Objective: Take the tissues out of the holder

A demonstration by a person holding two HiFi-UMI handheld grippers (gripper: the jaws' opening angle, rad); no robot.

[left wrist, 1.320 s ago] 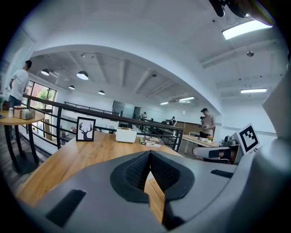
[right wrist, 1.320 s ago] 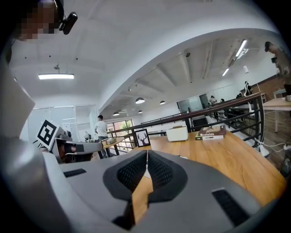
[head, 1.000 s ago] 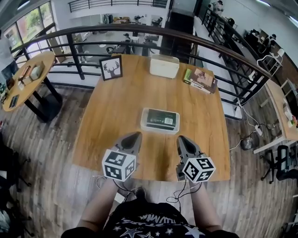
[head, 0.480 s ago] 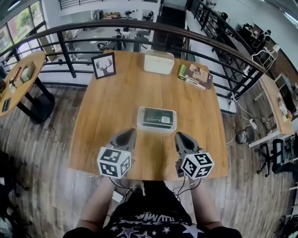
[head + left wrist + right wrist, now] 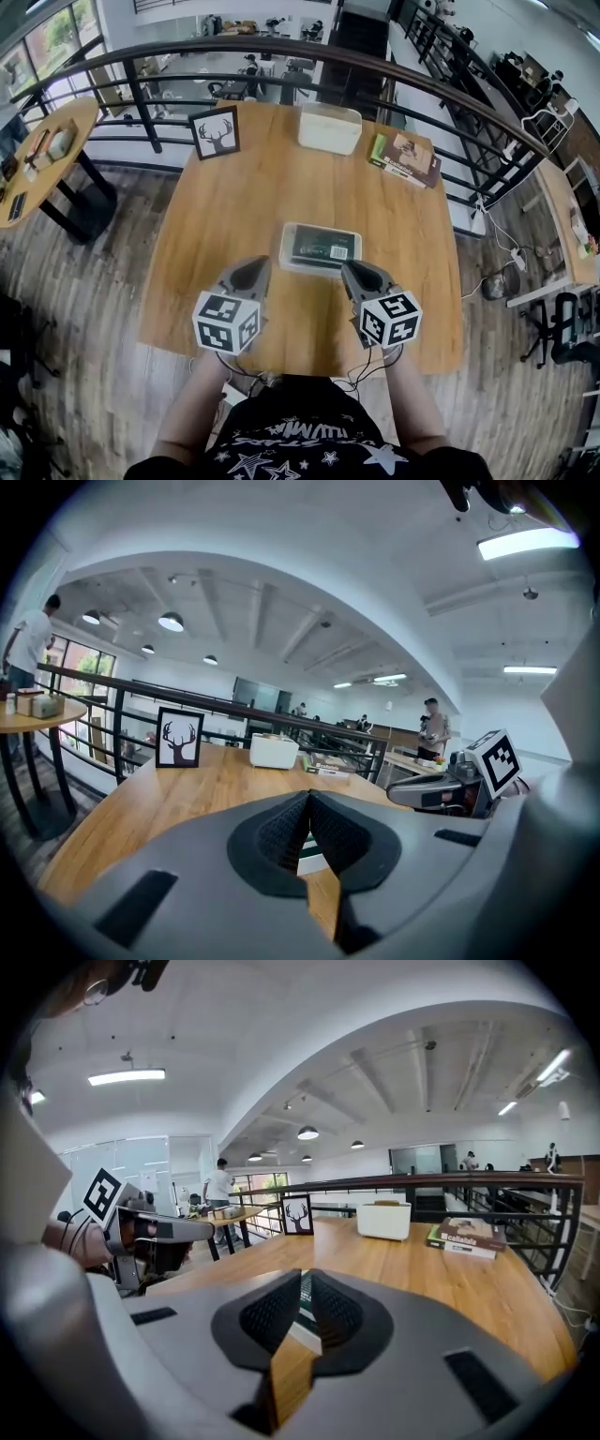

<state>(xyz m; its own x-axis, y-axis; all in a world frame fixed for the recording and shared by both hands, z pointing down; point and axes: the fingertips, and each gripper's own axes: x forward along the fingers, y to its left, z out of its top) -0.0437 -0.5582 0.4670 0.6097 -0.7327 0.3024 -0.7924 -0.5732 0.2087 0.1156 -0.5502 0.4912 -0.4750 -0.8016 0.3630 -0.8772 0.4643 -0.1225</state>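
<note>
Your left gripper (image 5: 253, 272) has its jaws together with nothing between them; your right gripper (image 5: 353, 272) is likewise closed and empty. Both are over the near part of the light brown wooden table (image 5: 234, 202), pointing away from you. The clear rectangular plastic holder (image 5: 287, 246) lies flat mid-table just beyond their tips, between the two; the dark green tissue pack (image 5: 322, 244) sits inside it. The left tip is just beside the holder's near left corner, the right tip at its near right corner; whether either touches I cannot tell. Along the far edge stand a black-framed deer picture (image 5: 215, 132), a white box with a pale lid (image 5: 330, 128) and a green-and-brown book (image 5: 403, 157), all well apart from your grippers.
</note>
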